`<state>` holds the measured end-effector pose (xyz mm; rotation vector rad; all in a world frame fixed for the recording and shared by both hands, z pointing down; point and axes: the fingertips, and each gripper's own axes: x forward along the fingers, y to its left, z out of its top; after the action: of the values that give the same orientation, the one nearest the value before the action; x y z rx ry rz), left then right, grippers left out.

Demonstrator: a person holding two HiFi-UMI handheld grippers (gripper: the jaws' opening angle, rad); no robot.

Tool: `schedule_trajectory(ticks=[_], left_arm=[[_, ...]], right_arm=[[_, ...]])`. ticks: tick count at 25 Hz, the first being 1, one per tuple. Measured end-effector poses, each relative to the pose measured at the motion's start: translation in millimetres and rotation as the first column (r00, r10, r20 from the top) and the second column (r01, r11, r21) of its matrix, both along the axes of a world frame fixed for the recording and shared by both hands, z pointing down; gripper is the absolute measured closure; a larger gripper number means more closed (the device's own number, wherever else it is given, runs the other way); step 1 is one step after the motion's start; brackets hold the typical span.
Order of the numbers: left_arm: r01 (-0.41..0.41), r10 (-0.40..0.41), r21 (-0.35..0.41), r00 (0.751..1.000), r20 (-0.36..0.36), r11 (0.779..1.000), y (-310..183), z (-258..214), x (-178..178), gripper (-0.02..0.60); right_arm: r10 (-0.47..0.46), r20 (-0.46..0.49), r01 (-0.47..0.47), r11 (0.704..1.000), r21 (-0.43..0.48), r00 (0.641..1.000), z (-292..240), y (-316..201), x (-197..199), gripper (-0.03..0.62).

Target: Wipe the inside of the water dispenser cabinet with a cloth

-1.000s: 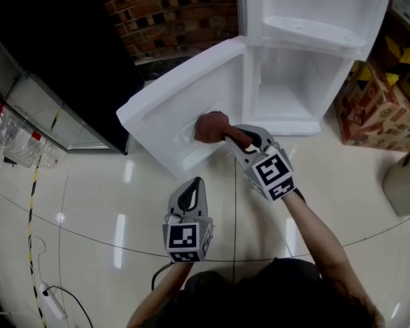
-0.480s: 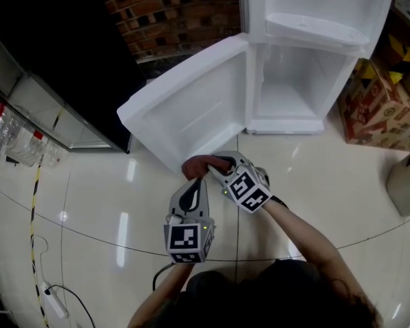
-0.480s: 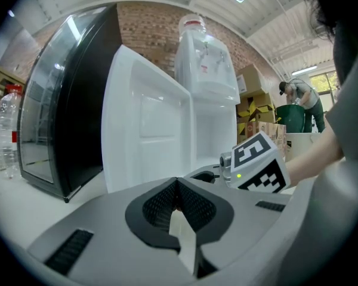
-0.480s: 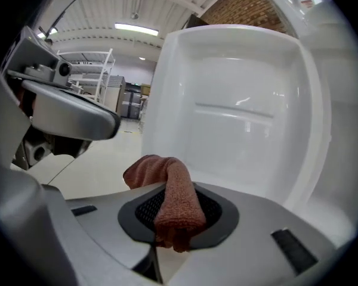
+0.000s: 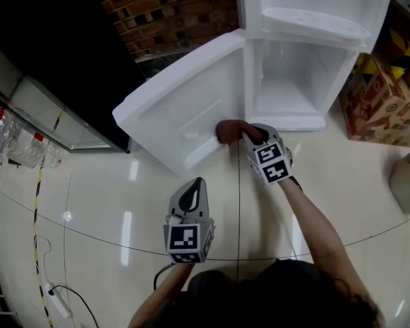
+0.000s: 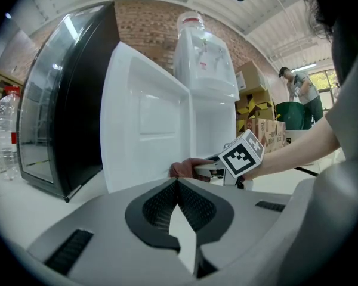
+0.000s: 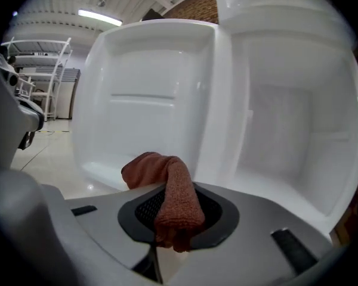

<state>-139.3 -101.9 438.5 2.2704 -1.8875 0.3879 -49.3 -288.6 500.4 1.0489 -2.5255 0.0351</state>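
We have the right gripper [image 5: 246, 134] clamped on a reddish-brown cloth [image 5: 229, 130], and the bunched end of the cloth presses against the lower inner face of the open cabinet door [image 5: 178, 108], close to its hinge edge. In the right gripper view the cloth runs up between the jaws and folds over toward the door's moulded white recess. Beside it the cabinet [image 5: 287, 80] under the water dispenser [image 5: 314, 5] stands open, its white compartment showing bare walls and a bare bottom. The cloth is outside that compartment, on the door side. Our left gripper [image 5: 192, 186] hangs lower, well apart from the door and above the glossy tiled floor [image 5: 89, 203], with its jaws closed together and nothing held between them. Printed cardboard boxes [image 5: 379, 104] stand just beside the dispenser on its right.
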Motion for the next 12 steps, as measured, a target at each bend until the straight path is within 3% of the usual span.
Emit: schedule_trajectory(ticks=[5, 12], left_arm=[[0.011, -0.011, 0.005, 1.000, -0.016, 1.000, 0.0, -2.9, -0.8, 0.595], [-0.002, 0.002, 0.005, 1.000, -0.003, 1.000, 1.6, -3.0, 1.0, 0.595]], right_arm=[[0.110, 0.000, -0.110, 0.994, 0.001, 0.994, 5.5, -24.9, 46.5, 0.510], [0.087, 0.040, -0.088, 0.996, 0.033, 0.995, -13.5, -8.7, 52.9, 0.510]])
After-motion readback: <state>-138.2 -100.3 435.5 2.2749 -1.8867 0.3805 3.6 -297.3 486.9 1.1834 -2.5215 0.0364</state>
